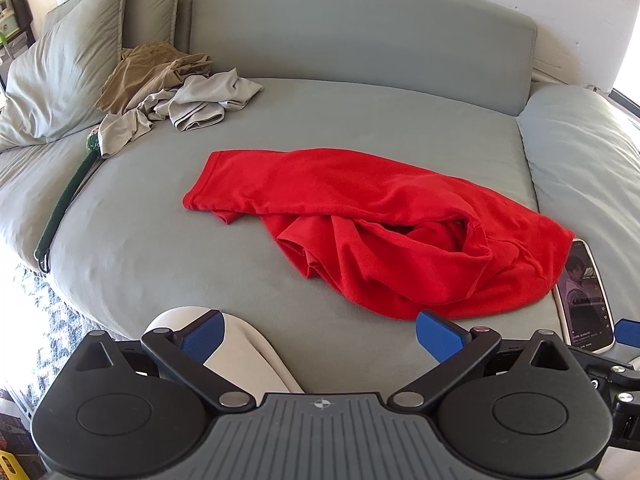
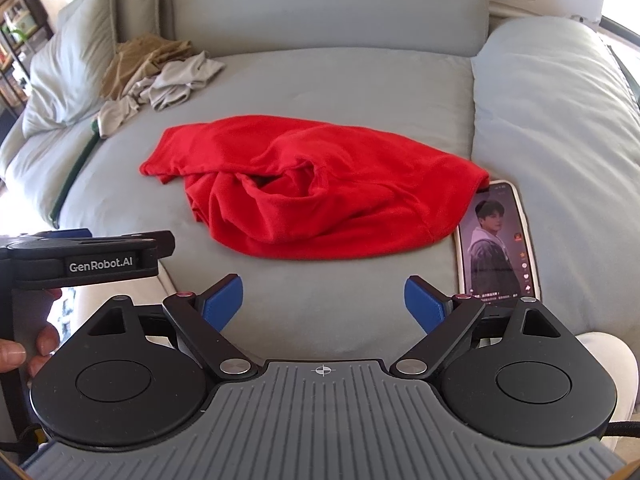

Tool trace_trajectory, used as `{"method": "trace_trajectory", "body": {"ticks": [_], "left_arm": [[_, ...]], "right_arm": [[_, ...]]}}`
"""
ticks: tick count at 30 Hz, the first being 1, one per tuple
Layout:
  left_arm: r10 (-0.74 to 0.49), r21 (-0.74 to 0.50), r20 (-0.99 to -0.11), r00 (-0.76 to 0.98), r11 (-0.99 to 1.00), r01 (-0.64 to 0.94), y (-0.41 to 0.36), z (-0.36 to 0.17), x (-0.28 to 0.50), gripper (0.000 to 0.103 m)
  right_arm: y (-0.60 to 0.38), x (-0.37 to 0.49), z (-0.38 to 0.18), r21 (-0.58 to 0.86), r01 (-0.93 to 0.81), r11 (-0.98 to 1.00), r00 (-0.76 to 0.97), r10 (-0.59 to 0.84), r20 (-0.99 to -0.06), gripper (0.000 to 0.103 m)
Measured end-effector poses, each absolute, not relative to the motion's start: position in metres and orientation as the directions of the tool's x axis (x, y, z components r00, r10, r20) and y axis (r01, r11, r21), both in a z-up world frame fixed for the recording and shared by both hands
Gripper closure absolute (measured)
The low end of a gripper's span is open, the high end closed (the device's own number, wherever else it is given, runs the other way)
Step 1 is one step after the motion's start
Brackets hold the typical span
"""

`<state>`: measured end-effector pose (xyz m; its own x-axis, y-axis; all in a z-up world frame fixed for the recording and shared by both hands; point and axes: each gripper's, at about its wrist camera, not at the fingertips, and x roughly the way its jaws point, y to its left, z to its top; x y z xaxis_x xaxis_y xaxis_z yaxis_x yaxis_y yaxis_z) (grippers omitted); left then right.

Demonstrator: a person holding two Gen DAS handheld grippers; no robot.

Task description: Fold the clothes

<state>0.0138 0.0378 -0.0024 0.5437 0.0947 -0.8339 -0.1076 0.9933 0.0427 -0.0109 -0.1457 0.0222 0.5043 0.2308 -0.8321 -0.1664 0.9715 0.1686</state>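
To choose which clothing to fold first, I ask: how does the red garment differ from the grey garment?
The red garment lies alone in the middle of the sofa seat; the grey garment sits far back, touching a tan one. The red is spread wider, the grey more bunched. Both are crumpled and unfolded, and no claw holds either.

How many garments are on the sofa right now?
3, as far as I can tell: a red shirt crumpled mid-seat, plus a tan garment and a grey garment heaped at the back-left corner. That heap may hide more.
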Motion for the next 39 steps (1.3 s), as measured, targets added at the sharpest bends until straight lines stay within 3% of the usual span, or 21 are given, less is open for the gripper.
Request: {"method": "trace_trajectory", "body": {"ticks": [12, 19, 21, 22, 24, 30, 33, 36, 37, 39], "left_arm": [[0.168, 0.001, -0.813, 0.558, 0.958, -0.287, 0.095, -0.010, 0.019, 0.005], [0.140, -0.039, -0.835, 0.533, 0.950, -0.311, 0.113, -0.025, 0.024, 0.005], [0.131, -0.047, -0.836, 0.533, 0.951, -0.306, 0.117, -0.027, 0.025, 0.005], [0.130, -0.047, -0.835, 0.535, 0.951, -0.305, 0.119, -0.028, 0.026, 0.005], [0.134, -0.044, -0.831, 0.539, 0.951, -0.305, 0.123, -0.027, 0.026, 0.005], [0.148, -0.056, -0.809, 0.568, 0.944, -0.326, 0.139, -0.023, 0.029, 0.005], [0.143, -0.086, -0.795, 0.589, 0.935, -0.343, 0.143, -0.020, 0.030, 0.005], [0.118, -0.116, -0.788, 0.604, 0.935, -0.335, 0.140, -0.018, 0.032, 0.005], [0.101, -0.129, -0.790, 0.605, 0.937, -0.325, 0.138, -0.019, 0.033, 0.005], [0.062, -0.157, -0.797, 0.601, 0.939, -0.305, 0.132, -0.022, 0.035, 0.005]], "right_arm": [[-0.068, 0.035, -0.041, -0.125, -0.616, 0.778, 0.528, 0.291, -0.798, 0.012], [-0.041, 0.052, -0.088, -0.235, -0.690, 0.685, 0.511, 0.230, -0.829, 0.015], [-0.043, 0.052, -0.086, -0.246, -0.685, 0.686, 0.528, 0.234, -0.816, 0.056], [-0.044, 0.054, -0.080, -0.248, -0.675, 0.695, 0.535, 0.229, -0.813, 0.087], [-0.046, 0.055, -0.066, -0.259, -0.668, 0.697, 0.552, 0.231, -0.801, 0.093], [-0.060, 0.099, 0.028, -0.138, -0.635, 0.760, 0.602, 0.374, -0.706, 0.095], [-0.093, 0.166, 0.093, -0.010, -0.459, 0.888, 0.719, 0.366, -0.591, 0.095], [-0.146, 0.226, 0.126, 0.084, -0.168, 0.982, 0.851, 0.188, -0.490, 0.094], [-0.161, 0.238, 0.122, 0.099, -0.079, 0.992, 0.837, 0.120, -0.533, 0.087], [-0.192, 0.260, 0.112, 0.118, 0.092, 0.989, 0.786, 0.001, -0.618, 0.055]]}}
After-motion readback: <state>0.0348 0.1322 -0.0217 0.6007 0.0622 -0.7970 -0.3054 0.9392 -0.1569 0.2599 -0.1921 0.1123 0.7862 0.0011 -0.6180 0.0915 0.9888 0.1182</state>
